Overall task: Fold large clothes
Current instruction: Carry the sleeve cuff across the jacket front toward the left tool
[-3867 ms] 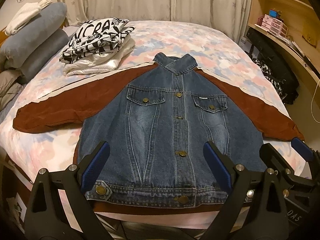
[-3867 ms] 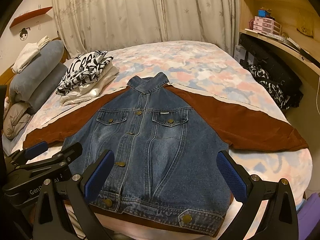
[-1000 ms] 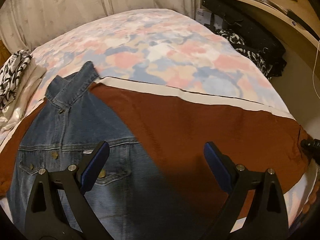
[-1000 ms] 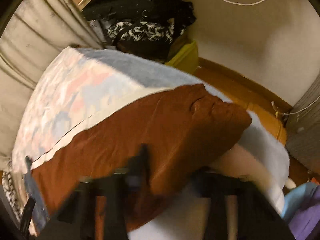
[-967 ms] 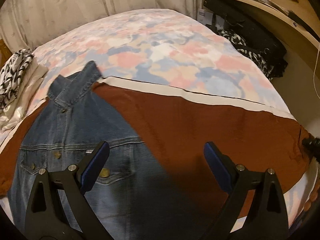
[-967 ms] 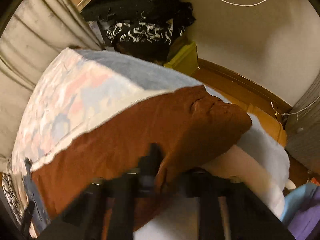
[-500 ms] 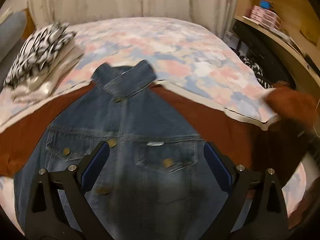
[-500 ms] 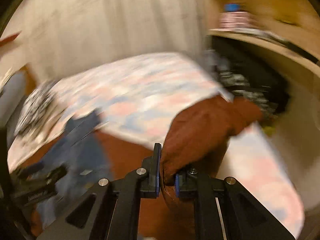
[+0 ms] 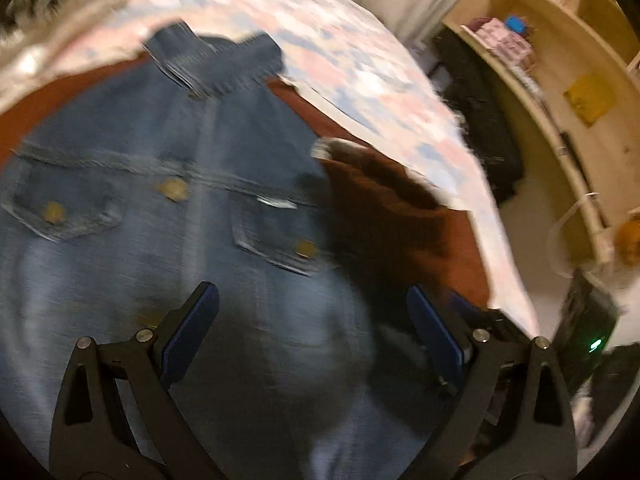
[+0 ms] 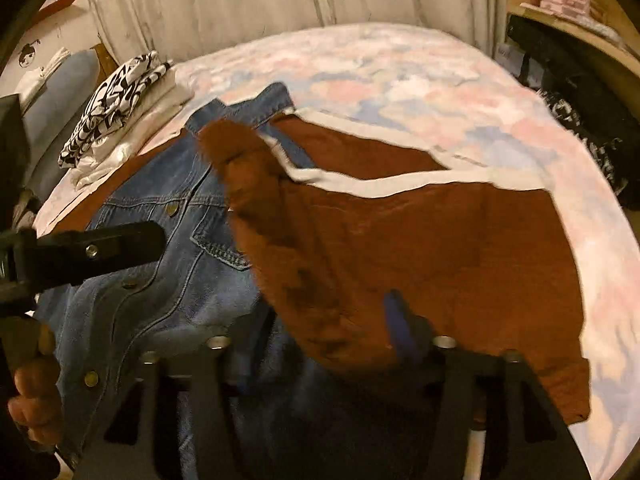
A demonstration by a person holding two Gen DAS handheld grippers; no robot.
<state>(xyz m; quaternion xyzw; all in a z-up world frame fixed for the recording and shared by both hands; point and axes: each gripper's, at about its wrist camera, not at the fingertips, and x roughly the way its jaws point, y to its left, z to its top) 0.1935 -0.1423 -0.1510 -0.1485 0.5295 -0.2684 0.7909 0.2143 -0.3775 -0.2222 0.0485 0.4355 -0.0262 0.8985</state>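
Both tongs gape empty: the right gripper (image 10: 332, 328) has just been opening, its jaws clear of the sleeve (image 10: 280, 216), now folded across the jacket (image 10: 168, 264) chest on the bed (image 10: 400, 72). Left gripper (image 9: 312, 328) hovers over the denim front, nearer the far, unfolded sleeve.

Bedroom under warm, dim light. Pale pleated curtains (image 10: 248, 4) across the far wall. Bed (image 10: 400, 64) with a pink-and-blue floral cover filling the middle. Grey pillows (image 10: 64, 80) far left. Curved wooden shelves (image 9: 560, 60) on the right, dark bags (image 9: 480, 112) beneath.
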